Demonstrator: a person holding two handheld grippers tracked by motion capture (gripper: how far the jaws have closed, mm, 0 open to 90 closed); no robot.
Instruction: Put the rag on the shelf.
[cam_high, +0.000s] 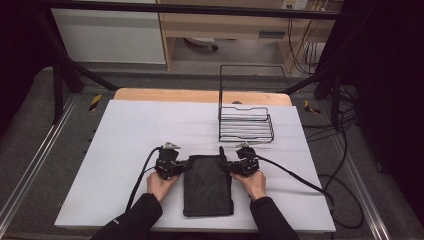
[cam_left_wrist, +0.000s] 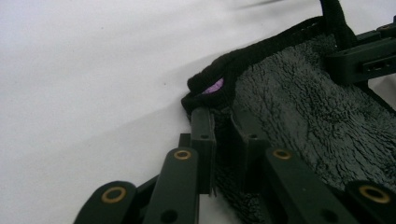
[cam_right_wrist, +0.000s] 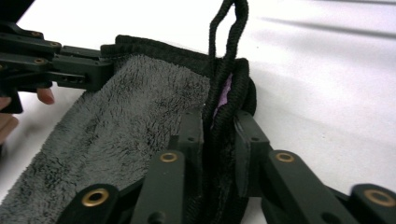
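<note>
Covering most of the scene, the white tabletop (cam_high: 130, 150) carries a black wire rack (cam_high: 245, 124) toward its far right and, near the person's edge, a dark fleecy towel (cam_high: 207, 186) lying flat in a folded, oblong shape. Judging by that shape, at least one fold looks done, and the far end is now pinched at both corners, so another fold or a lift toward the rack seems to be what is left; nothing lies in the rack yet. The left gripper (cam_left_wrist: 223, 122) has its jaws nearly closed on the towel's far left corner, where the thick hem (cam_left_wrist: 261, 49) bunches and a bit of purple label (cam_left_wrist: 215, 86) peeks out. The right gripper (cam_right_wrist: 219, 122) is likewise clamped narrowly on the far right corner, with the hanging loop (cam_right_wrist: 227, 32) standing up just past its jaws. Both hands (cam_high: 161, 184) rest on the tabletop beside the towel
</note>
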